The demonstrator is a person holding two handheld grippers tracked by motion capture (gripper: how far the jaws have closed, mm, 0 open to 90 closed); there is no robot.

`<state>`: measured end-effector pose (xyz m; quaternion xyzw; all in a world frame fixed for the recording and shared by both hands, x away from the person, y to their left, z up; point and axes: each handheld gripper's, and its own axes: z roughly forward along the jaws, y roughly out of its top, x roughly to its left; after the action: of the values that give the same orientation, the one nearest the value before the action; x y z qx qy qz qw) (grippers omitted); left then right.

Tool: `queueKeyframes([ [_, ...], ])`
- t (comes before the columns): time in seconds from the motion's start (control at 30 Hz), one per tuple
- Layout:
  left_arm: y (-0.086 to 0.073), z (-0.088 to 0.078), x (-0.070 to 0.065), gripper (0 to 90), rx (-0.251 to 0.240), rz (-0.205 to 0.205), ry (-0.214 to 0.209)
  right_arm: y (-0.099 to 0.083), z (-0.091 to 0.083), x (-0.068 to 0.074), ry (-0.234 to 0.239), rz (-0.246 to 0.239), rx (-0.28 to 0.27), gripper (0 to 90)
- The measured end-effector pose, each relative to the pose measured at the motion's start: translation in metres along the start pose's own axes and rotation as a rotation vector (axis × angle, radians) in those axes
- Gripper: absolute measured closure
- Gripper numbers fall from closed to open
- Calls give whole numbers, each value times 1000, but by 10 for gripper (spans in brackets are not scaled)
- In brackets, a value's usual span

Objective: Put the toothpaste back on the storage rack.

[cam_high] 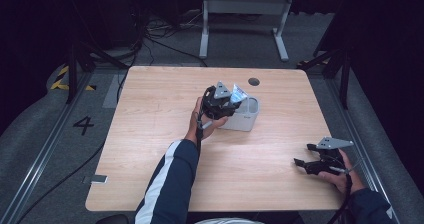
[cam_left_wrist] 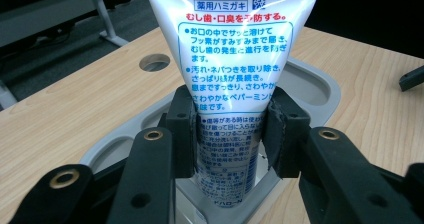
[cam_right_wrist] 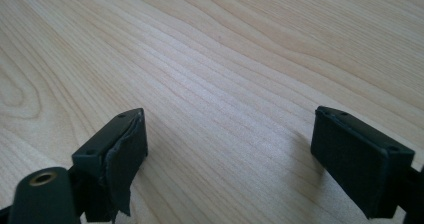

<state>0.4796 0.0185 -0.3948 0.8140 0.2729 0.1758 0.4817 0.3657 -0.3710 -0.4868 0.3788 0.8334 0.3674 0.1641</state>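
Observation:
A white toothpaste tube (cam_left_wrist: pixel 235 59) with blue and red Japanese print stands upright, cap end down, inside a pale grey holder (cam_left_wrist: pixel 320 86). My left gripper (cam_left_wrist: pixel 227 134) is shut on the tube's lower half, its pads (cam_left_wrist: pixel 182 129) pressing both sides. From above, the left gripper (cam_high: pixel 227 104) sits at the table's middle over the holder (cam_high: pixel 248 120), and the tube's wide end (cam_high: pixel 239 93) sticks up beside it. My right gripper (cam_high: pixel 302 154) rests low near the table's right front corner. Its jaws stand wide apart (cam_right_wrist: pixel 227 149) over bare wood with nothing between them.
The light wooden table (cam_high: pixel 150 134) has a round cable hole (cam_high: pixel 254 81) just behind the holder. A white desk frame (cam_high: pixel 245 14) and cables lie on the floor beyond the far edge. Dark stands flank both sides.

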Motion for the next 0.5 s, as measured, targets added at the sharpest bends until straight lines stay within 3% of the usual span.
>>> queueKeyframes([
  [0.5, 5, -1, 1, 578, 29, 9, 18, 0, 0, 0, 0, 0, 0, 151],
])
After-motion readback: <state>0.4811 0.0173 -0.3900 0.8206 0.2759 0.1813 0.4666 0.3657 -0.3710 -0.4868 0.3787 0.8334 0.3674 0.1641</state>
